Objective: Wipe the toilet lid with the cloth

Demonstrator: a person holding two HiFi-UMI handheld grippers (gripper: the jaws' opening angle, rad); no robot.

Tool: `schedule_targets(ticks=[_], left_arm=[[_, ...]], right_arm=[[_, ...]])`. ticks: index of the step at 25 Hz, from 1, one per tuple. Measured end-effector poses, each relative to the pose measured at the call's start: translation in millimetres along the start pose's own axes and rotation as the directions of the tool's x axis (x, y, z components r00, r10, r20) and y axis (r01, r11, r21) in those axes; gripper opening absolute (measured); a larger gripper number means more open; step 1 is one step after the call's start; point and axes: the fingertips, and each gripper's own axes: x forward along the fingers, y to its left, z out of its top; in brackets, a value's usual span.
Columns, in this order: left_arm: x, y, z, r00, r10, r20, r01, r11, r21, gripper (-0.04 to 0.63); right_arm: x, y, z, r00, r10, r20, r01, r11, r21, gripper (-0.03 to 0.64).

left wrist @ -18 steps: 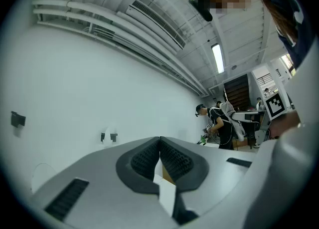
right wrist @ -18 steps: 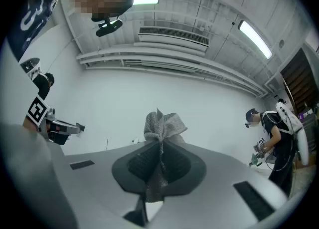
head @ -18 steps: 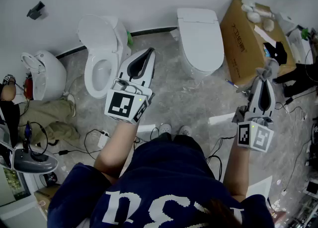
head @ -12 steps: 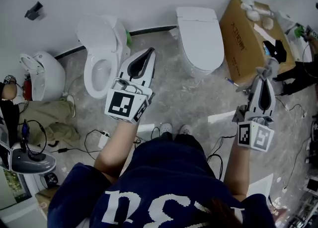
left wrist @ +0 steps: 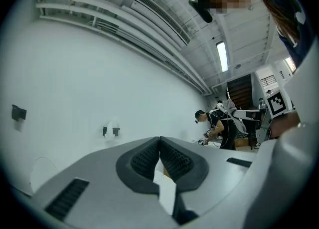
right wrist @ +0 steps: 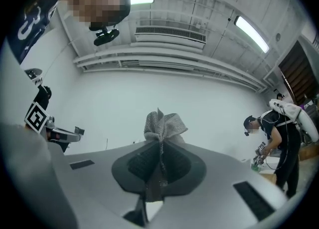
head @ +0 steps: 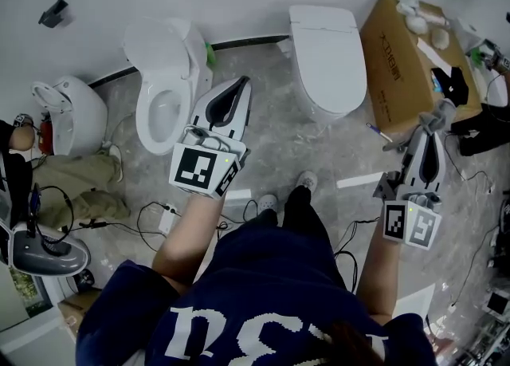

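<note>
A white toilet with its lid (head: 327, 55) closed stands against the far wall, right of centre. My right gripper (head: 439, 116) is raised to the right of it, over the floor by the cardboard box. It is shut on a grey cloth (right wrist: 162, 124), which bunches out past the jaw tips (head: 434, 115). My left gripper (head: 241, 85) is held up between the two toilets, shut with nothing in it (left wrist: 159, 141). Both gripper views point at the wall and ceiling, so neither shows the toilet.
A second toilet (head: 162, 89) with its lid raised stands left of centre, and a third white bowl (head: 70, 119) sits further left. A cardboard box (head: 402, 57) lies right of the closed toilet. Cables (head: 151, 217) cross the grey floor. Another person (right wrist: 279, 140) stands at the right.
The person has stepped forward, one shoe now ahead of the other, and the view has shifted slightly. Both grippers keep their pose, the right one still gripping the cloth.
</note>
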Motion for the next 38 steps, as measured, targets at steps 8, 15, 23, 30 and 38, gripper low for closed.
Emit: schedule_targets(ticks=[8,15,23,30,38], left_arm=[[83.5,-2.9,-4.9,0.998,0.07,0.0,-0.07,0.997,0.02,0.02],[161.1,-2.3,3.2,0.986,0.164,0.019,-0.164,0.985,0.048,0.02],[208.9,13.4,-16.6,0.977,0.215,-0.011,-0.214,0.976,0.049,0.02],[273.3,67.1,-41.2,0.978,0.208,-0.019,-0.208,0.978,0.028,0.02],[406.9,155.5,-80.0,0.991,0.125,-0.051,-0.125,0.992,-0.001,0.02]], right_arm=[[81.6,-65.9,-31.2,0.998,0.064,0.023,-0.066,0.996,0.057,0.037],[178.8,-115.6,-31.5,0.984,0.169,0.051,-0.172,0.984,0.054,0.037],[236.5,-125.8,-81.2,0.973,0.229,0.037,-0.232,0.962,0.144,0.037],[308.8,-113.9,-112.7,0.969,0.247,0.009,-0.246,0.96,0.136,0.037],[451.7,-97.2,-173.1,0.972,0.224,-0.065,-0.214,0.967,0.14,0.037]])
